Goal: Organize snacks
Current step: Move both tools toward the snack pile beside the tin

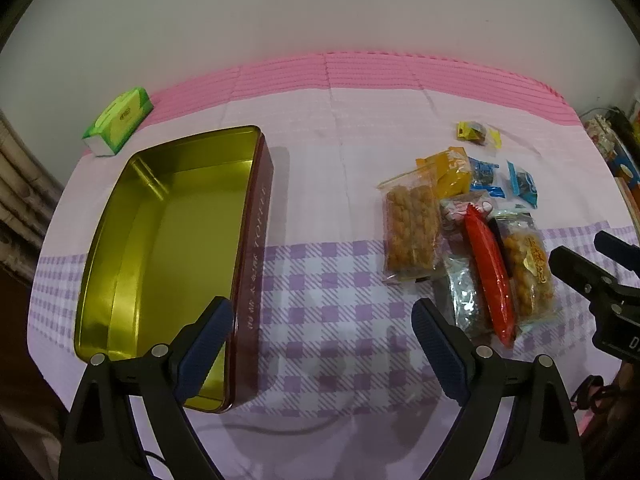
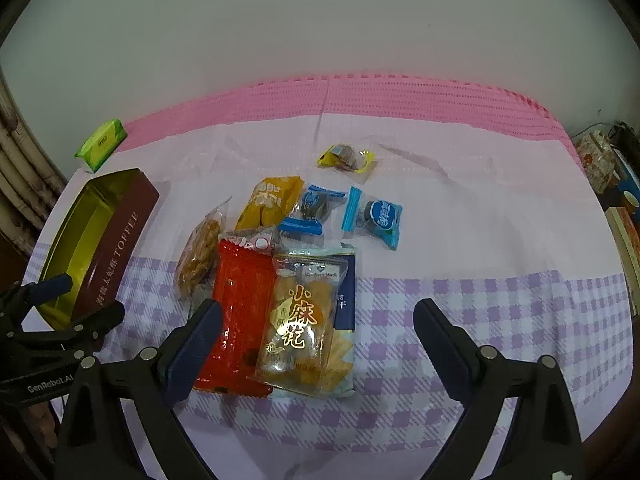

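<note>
An open maroon toffee tin (image 1: 256,248) with a bare gold inside lies at the left of the table; the right wrist view shows the tin (image 2: 120,248) at its left. My left gripper (image 1: 322,320) hangs open above the cloth just right of the tin, holding nothing. Several snack packets lie in a pile: a red packet (image 2: 236,312), a clear fried-twist packet (image 2: 298,320) with gold lettering, an orange packet (image 2: 272,200), two blue candies (image 2: 376,216) and a small yellow one (image 2: 346,157). My right gripper (image 2: 318,320) is open above the pile, touching nothing.
A green tissue pack (image 1: 120,122) sits at the far left corner. The table wears a pink and purple checked cloth (image 1: 328,304) against a white wall. Books and clutter (image 2: 616,184) stand past the right edge. The right gripper's fingers (image 1: 580,276) show at the left wrist view's right.
</note>
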Demonstrator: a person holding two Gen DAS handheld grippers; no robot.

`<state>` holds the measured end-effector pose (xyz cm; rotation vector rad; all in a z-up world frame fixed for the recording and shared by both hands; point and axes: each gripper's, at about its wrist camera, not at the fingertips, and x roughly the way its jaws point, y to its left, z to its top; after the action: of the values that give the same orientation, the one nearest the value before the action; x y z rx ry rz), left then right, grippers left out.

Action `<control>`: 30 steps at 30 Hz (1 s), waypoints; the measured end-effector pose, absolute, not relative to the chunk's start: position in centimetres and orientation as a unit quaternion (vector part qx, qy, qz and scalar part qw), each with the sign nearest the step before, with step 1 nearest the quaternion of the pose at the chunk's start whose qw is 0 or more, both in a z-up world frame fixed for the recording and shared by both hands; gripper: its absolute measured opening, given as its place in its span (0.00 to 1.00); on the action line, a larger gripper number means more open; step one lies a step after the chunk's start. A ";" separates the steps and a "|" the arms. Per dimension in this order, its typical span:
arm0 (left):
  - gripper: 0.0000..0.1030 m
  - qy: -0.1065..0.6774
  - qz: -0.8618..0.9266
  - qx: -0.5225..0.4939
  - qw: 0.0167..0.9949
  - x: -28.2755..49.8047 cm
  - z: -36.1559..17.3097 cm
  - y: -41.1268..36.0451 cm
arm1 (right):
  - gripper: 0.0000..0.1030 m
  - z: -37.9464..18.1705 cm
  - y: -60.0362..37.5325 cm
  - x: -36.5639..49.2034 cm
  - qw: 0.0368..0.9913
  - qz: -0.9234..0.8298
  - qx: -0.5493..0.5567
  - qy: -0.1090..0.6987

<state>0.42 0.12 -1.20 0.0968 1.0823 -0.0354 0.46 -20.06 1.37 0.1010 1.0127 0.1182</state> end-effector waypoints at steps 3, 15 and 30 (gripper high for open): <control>0.88 0.514 -0.015 0.047 0.857 0.4 -1.0 0.2 | 0.92 1.2 -19.9 0.4 0.870 0.060 0.048 0.488; 0.88 0.505 -0.016 0.055 0.861 0.3 -0.9 -0.1 | 0.92 0.9 -19.4 0.7 0.864 0.066 0.047 0.496; 0.88 0.520 -0.018 0.051 0.852 0.4 -1.4 -0.3 | 0.86 0.4 -19.2 0.9 0.857 0.074 0.051 0.508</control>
<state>0.39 -0.27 -1.40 0.1074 1.0951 -0.0373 0.94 -19.18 0.38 0.1078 1.0674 0.1563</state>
